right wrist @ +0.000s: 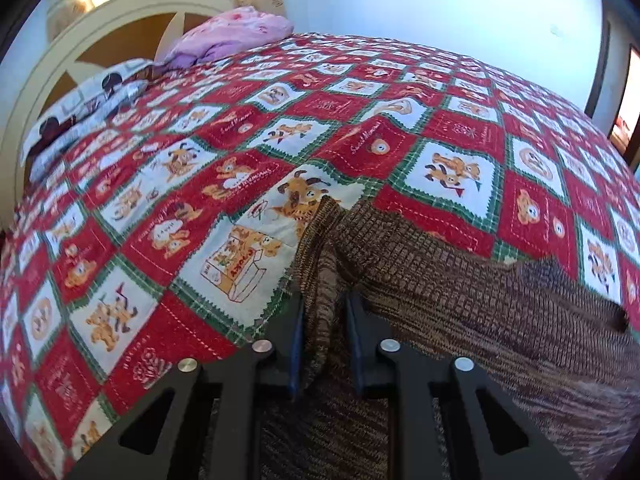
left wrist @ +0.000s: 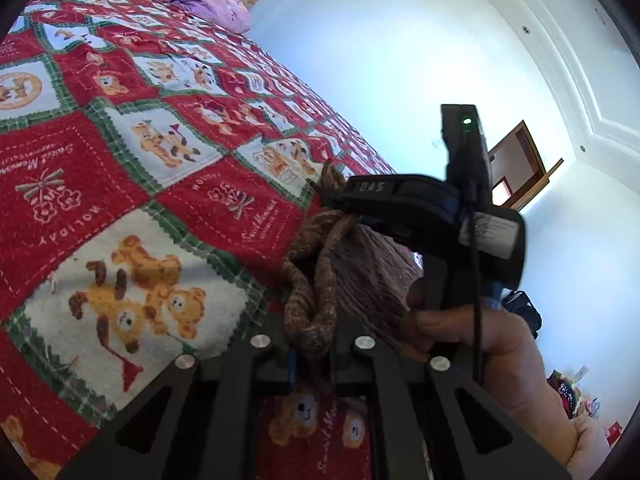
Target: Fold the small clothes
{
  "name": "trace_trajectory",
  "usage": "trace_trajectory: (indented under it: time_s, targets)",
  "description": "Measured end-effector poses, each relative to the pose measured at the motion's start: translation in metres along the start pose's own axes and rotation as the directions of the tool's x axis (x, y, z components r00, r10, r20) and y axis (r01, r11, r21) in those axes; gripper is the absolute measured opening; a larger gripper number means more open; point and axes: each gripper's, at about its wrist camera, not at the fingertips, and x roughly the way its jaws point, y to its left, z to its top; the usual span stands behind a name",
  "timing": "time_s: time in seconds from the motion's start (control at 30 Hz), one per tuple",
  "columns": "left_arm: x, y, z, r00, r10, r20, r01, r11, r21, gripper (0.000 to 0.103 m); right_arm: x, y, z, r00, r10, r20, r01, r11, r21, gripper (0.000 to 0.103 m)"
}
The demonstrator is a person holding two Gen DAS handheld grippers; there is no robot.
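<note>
Scene: a brown knit garment (right wrist: pixel 460 280) held up off a bed dressed in a red teddy-bear quilt (right wrist: pixel 200 208), both hand-held grippers engaged.

Landmark: the quilt; every place below is given from it.

Garment, place: its bulk hangs just above the near part of the quilt, seen from the right wrist as a wide brown drape spreading to the right, with a folded edge rising between the fingers.

Left gripper (left wrist: pixel 312 344): fingers clenched on a rolled, cord-like hem of the knit, which bunches up thick above the quilt.

Right gripper (right wrist: pixel 326 340): blue-padded fingers (right wrist: pixel 297 344) grasping a vertical fold of the same fabric, drawn close on either side of it. From the left wrist this gripper shows across the frame, held by the person's right hand (left wrist: pixel 472 336), its tip pinching the gathered knit.

Handling, as judged: soft, loosely knitted and light; it sags and ropes up wherever it is not held taut, so it will likely not keep a crease by itself. The ribbed hem looks the firmest place to take hold; a pinch in the open weave risks stretching or snagging.

Where to hold: probably two corners of one edge, well apart, so the cloth spreads flat before it is laid on the quilt.

Far end of the quilt: a pink pillow (right wrist: pixel 240 32) against the headboard (right wrist: pixel 80 32), well apart from the work.
</note>
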Motion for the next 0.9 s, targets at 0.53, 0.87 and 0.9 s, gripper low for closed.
trace_trajectory:
  time_s: [0.53,0.87,0.9]
  targets:
    - [0.0,-0.12,-0.014,0.999,0.046,-0.004,-0.037,0.853,0.521,0.009,-0.097,-0.103,-0.002,0.986,0.117,0.119,-0.139,0.97,0.2,0.014]
    - [0.016,-0.199,-0.065,0.993,-0.044,-0.113,0.111,0.704,0.701,0.009,-0.138,-0.182,-0.037,0.99,0.042,0.135,-0.075,0.966,0.248,0.014]
    - [0.018,-0.206,-0.071,0.991,-0.048,-0.126,0.124,0.692,0.711,0.009,-0.141,-0.19,-0.041,0.991,0.034,0.132,-0.066,0.966,0.248,0.014]
